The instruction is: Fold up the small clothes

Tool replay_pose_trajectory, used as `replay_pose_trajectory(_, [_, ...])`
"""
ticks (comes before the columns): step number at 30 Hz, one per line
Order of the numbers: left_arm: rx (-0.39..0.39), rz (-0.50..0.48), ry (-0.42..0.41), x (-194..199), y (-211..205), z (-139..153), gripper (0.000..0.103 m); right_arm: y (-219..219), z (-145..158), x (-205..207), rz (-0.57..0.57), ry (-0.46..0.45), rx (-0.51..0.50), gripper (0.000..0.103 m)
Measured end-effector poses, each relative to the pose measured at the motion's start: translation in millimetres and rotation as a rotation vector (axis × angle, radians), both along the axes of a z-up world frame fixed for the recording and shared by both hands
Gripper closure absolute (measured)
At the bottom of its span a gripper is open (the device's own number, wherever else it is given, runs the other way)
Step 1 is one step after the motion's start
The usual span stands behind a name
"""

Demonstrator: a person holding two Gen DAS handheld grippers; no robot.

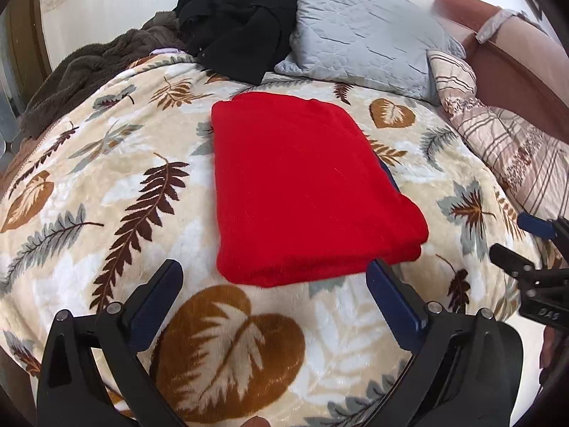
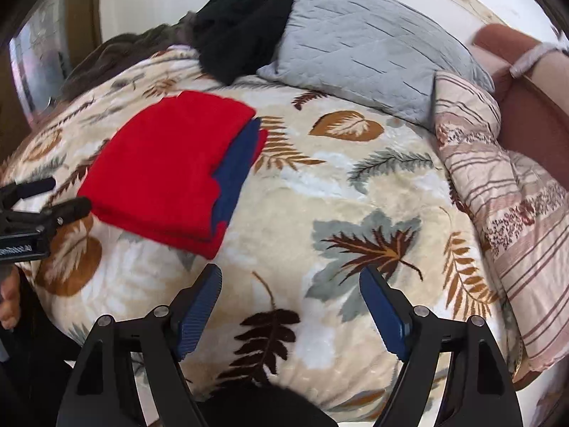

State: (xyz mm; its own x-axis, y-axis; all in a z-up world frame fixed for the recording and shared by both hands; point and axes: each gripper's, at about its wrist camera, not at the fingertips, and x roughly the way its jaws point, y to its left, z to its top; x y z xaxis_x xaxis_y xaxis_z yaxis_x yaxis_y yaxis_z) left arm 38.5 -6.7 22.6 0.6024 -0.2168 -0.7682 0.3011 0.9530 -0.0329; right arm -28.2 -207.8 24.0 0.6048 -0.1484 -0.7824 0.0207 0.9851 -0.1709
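Two grippers hang over a bed spread with a cream leaf-print blanket (image 1: pixel 106 185), and both stand released, their blue-padded fingers spread wide with nothing between them. In the left wrist view the left gripper (image 1: pixel 274 277) sits at the near edge of a folded red garment (image 1: pixel 306 192), which lies flat on the blanket in a neat rectangle; the right-hand fingertip is just beside the garment's near right corner, and whether it touches the cloth cannot be told. A strip of dark blue fabric (image 2: pixel 236 174) shows along the garment's right edge, clearest in the right wrist view. The right gripper (image 2: pixel 290 281) hovers over bare blanket to the right of the garment, well apart from it. At the far side of the bed lie a heap of black clothing (image 1: pixel 238 14), a grey quilted pillow (image 1: pixel 362 32), and a brown fuzzy blanket (image 1: pixel 85 71) on the far left. A striped, patterned quilt (image 2: pixel 505 192) is bunched along the right edge.
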Motion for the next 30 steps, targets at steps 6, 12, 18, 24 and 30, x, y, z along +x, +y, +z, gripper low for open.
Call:
replay_pose_trajectory(6, [0.028, -0.026, -0.044, -13.4, -0.7, 5.2, 0.0, 10.7, -1.9, -2.5, 0.019, -0.009, -0.01, 0.021])
replay_pose_trajectory(12, [0.062, -0.065, -0.085, -23.5, -7.3, 9.2, 0.0, 8.0, -2.9, -5.1, 0.006, -0.008, -0.017, 0.021])
replay_pose_trajectory(18, [0.098, -0.089, -0.096, -28.3, -15.3, 8.5, 0.0, -1.7, -4.8, -9.5, -0.027, -0.008, -0.001, 0.021])
replay_pose_trajectory(24, [0.079, -0.072, -0.055, -27.2, -14.5, 6.7, 0.0, -10.4, -10.2, -8.6, -0.066, -0.009, 0.024, 0.015])
replay_pose_trajectory(30, [0.076, -0.068, -0.055, -30.3, -11.4, 6.6, 0.0, -8.6, -10.5, -6.1, -0.074, -0.021, 0.033, 0.01])
